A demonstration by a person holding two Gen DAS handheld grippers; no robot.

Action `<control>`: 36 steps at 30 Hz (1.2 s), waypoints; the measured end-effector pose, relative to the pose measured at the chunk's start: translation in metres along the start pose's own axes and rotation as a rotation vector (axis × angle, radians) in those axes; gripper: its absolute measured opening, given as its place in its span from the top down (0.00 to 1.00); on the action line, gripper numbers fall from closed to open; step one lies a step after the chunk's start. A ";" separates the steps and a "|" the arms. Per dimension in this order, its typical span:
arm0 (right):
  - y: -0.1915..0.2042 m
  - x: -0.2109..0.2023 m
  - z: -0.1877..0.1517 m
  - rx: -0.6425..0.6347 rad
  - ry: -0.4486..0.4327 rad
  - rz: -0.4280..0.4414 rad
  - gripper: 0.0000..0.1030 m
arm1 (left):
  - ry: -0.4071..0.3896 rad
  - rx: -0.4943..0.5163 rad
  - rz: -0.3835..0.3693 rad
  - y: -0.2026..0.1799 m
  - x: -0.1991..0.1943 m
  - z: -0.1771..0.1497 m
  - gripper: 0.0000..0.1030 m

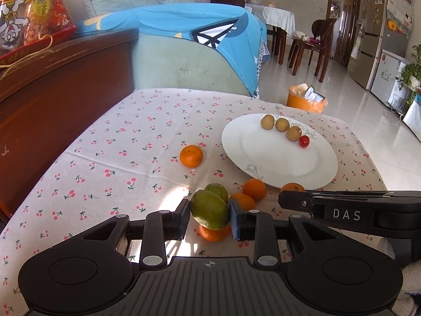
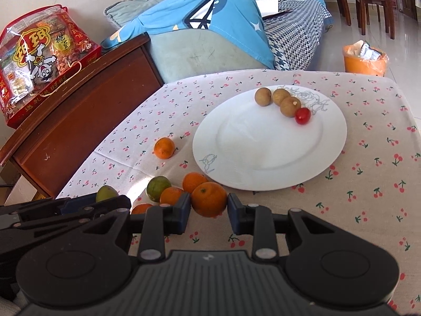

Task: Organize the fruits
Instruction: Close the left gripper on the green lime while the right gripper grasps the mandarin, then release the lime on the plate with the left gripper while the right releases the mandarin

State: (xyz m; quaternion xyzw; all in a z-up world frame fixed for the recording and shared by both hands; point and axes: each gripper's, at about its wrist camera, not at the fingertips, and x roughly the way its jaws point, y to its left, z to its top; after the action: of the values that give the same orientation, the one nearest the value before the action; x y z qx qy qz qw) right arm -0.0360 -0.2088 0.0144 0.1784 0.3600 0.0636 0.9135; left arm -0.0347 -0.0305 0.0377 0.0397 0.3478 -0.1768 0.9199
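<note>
The left gripper (image 1: 209, 217) is clamped on a green mango (image 1: 209, 212), its pads pressing both sides of the fruit and holding it clear of the cherry-print tablecloth (image 1: 118, 158). Directly under it an orange (image 1: 214, 233) lies on the cloth, and a second green fruit (image 1: 217, 191) sits just behind the held one. The right gripper (image 2: 209, 206) has its jaws narrowed around a large orange (image 2: 208, 198) that rests on the cloth; the left pad touches it, while whether the right pad does cannot be told. Beside that fruit, to the left, lie two more oranges (image 2: 194, 181) and a green citrus (image 2: 158, 188), close together. A lone mandarin (image 2: 164, 148) sits well apart, further up the cloth. Just beyond the cluster stands a white plate (image 2: 263, 158), carrying three brown longans (image 2: 281, 96) in a row and a cherry tomato (image 2: 302, 115) touching the nearest one. Past the table are a sofa with a blue garment (image 2: 210, 13) and an orange bin (image 2: 365, 60).
</note>
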 end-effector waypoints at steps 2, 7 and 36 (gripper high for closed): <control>-0.002 -0.002 0.002 0.006 -0.009 -0.007 0.70 | -0.004 -0.003 -0.008 -0.001 0.002 0.006 0.72; -0.009 -0.005 0.010 0.027 -0.036 -0.026 0.70 | 0.010 -0.010 -0.047 -0.007 0.013 0.022 0.72; -0.049 0.008 0.027 0.132 -0.074 -0.115 0.70 | 0.114 -0.021 -0.134 -0.038 0.107 0.065 0.71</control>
State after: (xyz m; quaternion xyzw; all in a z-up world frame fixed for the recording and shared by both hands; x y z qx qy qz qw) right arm -0.0126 -0.2596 0.0090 0.2195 0.3390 -0.0196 0.9146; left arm 0.0671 -0.1110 0.0191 0.0168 0.4032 -0.2319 0.8851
